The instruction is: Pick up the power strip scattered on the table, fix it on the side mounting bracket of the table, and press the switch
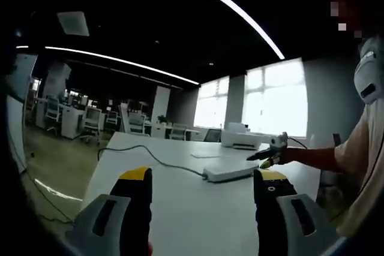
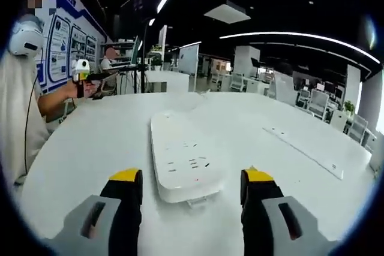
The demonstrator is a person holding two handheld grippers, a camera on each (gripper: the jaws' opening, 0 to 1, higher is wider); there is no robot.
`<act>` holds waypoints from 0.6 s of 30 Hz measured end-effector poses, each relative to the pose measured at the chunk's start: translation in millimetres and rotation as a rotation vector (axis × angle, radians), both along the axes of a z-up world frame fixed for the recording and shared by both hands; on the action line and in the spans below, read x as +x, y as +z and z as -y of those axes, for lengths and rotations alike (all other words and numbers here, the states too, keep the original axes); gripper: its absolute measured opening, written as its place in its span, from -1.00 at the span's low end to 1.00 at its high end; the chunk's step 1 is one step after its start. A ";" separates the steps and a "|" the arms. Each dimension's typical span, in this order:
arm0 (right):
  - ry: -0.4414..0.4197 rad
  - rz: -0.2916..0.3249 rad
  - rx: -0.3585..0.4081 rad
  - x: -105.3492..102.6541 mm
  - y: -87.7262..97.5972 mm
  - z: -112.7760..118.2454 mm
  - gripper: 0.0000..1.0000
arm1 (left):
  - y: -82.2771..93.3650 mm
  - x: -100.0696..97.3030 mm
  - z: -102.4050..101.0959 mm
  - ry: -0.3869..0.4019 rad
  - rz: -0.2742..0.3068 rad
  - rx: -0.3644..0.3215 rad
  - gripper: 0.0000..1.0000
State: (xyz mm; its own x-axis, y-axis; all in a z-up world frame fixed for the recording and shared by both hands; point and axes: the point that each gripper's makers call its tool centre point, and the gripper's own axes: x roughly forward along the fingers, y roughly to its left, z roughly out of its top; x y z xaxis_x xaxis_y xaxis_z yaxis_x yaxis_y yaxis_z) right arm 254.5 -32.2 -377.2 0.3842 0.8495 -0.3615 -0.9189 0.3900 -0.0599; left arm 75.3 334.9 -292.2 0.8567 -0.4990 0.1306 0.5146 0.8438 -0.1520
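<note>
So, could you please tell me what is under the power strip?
The power strip lies flat on the white table; whatever sits beneath its body is covered.

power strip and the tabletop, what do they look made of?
Power strip: looks like white moulded plastic, smooth, rounded edges, dark socket slots on top. Table: white, flat, even matte surface with soft reflections, probably laminate or painted board; can't tell which.
</note>
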 end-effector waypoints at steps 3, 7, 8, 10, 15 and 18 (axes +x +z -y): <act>0.003 -0.012 0.015 2.0 -2.4 -1.7 0.23 | 0.2 0.1 -2.0 0.007 0.001 -0.005 0.45; 0.027 -0.029 0.009 1.2 -7.3 -3.5 0.23 | 0.7 -1.4 -2.0 0.011 0.004 -0.011 0.45; 0.032 -0.031 0.011 1.5 -7.9 -3.4 0.23 | 0.2 -1.6 -1.9 0.011 0.002 -0.010 0.45; 0.036 -0.031 0.016 3.2 -8.6 -2.6 0.21 | -1.1 -1.6 -1.9 0.011 -0.002 -0.007 0.45; 0.045 -0.037 0.030 5.4 -13.0 -3.1 0.17 | -0.6 -0.3 -3.3 0.015 -0.003 -0.007 0.45; 0.051 -0.042 0.033 6.6 -16.5 -3.6 0.15 | 0.1 0.5 -3.6 0.016 -0.003 -0.005 0.45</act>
State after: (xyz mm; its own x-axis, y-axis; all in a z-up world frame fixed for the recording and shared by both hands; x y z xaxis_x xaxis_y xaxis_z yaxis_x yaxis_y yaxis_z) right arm 261.1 -28.6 -393.6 0.3252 0.8791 -0.3484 -0.9390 0.3439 -0.0086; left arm 75.7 338.6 -292.2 0.8649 -0.4847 0.1302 0.5007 0.8512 -0.1574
